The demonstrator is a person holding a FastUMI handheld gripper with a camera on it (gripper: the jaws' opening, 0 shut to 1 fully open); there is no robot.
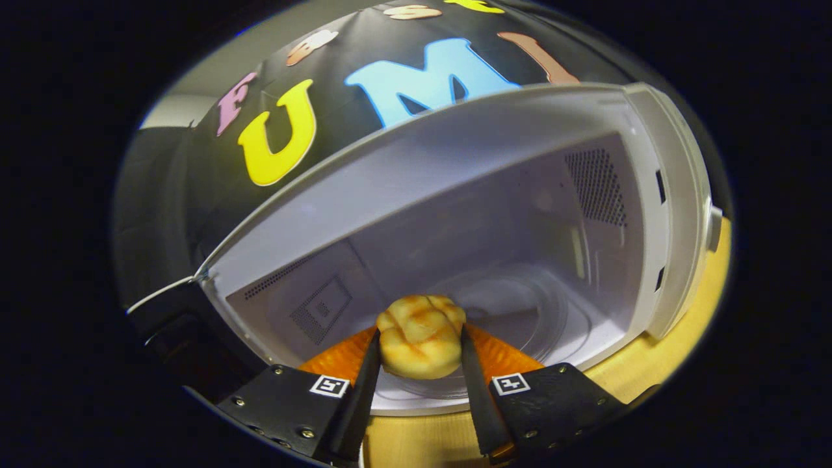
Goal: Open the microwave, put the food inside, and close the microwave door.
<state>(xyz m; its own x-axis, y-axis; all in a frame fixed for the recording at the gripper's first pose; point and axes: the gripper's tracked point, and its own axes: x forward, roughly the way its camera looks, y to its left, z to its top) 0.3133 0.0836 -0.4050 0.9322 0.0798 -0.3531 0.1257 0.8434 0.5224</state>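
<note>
Gripper (419, 351) clamps lumpy golden bun (421, 337) before smooth white microwave (455, 175).

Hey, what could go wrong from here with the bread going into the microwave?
1. The gripper pinches the bread only by its sides; a loose hold might drop it at the sill, short of the glass turntable.
2. The bread looks soft, so squeezing harder may crush it.
3. The view is tilted against the microwave, so a finger might clip the opening's frame going in.
</note>
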